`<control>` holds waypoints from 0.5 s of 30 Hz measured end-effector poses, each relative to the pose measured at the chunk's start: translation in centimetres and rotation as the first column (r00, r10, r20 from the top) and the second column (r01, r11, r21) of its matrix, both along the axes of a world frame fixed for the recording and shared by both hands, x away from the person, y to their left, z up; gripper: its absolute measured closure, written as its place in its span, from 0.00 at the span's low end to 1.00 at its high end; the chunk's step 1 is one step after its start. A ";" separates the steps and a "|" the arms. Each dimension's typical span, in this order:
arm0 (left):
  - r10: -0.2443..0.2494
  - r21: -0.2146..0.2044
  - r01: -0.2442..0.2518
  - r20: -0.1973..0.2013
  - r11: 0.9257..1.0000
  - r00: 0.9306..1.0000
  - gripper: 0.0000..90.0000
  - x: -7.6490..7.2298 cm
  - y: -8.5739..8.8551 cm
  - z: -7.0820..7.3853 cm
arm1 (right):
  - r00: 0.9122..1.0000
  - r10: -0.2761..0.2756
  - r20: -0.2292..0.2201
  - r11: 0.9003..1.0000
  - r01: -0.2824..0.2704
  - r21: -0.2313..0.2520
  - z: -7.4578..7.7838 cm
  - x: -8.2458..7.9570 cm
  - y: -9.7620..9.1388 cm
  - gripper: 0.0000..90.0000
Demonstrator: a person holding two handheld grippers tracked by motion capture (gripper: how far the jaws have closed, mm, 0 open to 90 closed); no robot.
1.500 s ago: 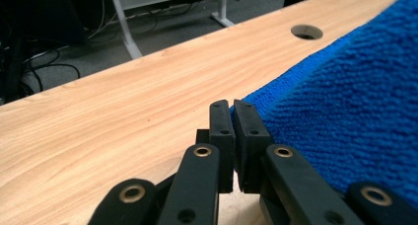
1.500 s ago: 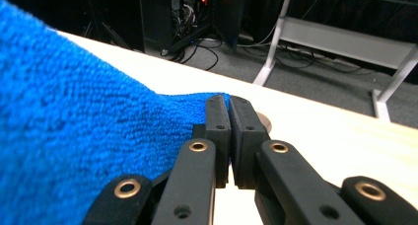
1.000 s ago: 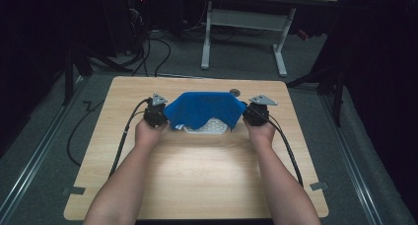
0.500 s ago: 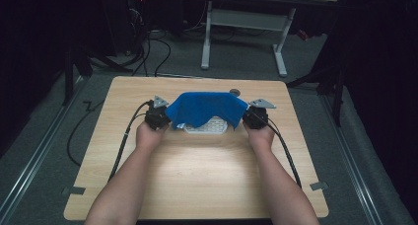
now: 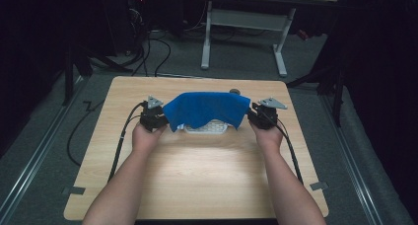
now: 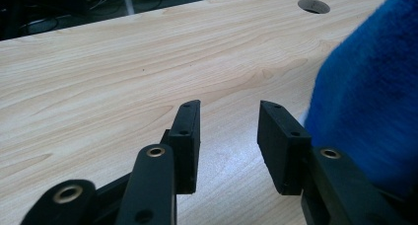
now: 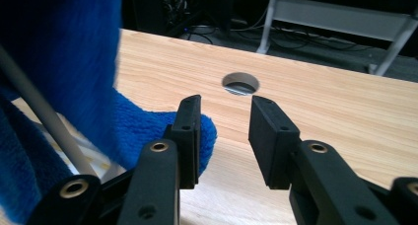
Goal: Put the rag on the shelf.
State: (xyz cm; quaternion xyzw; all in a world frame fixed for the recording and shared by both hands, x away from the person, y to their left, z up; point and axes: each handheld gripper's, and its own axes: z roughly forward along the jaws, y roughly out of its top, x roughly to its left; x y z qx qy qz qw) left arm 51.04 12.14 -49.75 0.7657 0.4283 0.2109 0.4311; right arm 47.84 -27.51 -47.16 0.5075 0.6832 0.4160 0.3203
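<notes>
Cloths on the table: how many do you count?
1. A blue cloth is draped over a white rack at the table's far middle; anything under it is hidden.

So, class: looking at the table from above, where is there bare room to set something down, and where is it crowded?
The wide bare strip of table between the forearms, nearer than the blue cloth, is free. So are the left and right edges outside each arm. The far middle is crowded: cloth draped over a white rack, flanked by the left gripper and right gripper.

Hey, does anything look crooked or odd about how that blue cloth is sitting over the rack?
Slightly. The blue cloth hangs lower on its left, leaving the white rack's front edge showing. Both grippers have just let go.
</notes>
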 end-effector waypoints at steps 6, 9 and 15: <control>-0.004 0.003 0.004 0.000 1.000 1.000 0.68 -0.3 0.0 -0.1 | 0.999 -0.029 -0.014 1.000 0.029 -0.002 0.0 -0.3 -1.0 0.70; -0.004 0.007 0.004 0.003 1.000 1.000 0.68 -0.3 0.1 0.0 | 0.999 -0.030 -0.016 0.999 0.030 -0.012 -0.2 -0.2 -1.1 0.70; 0.014 0.009 -0.014 0.008 1.000 1.000 0.68 -0.3 0.7 0.1 | 0.999 -0.027 -0.023 1.000 0.027 -0.015 -0.6 0.0 -0.9 0.70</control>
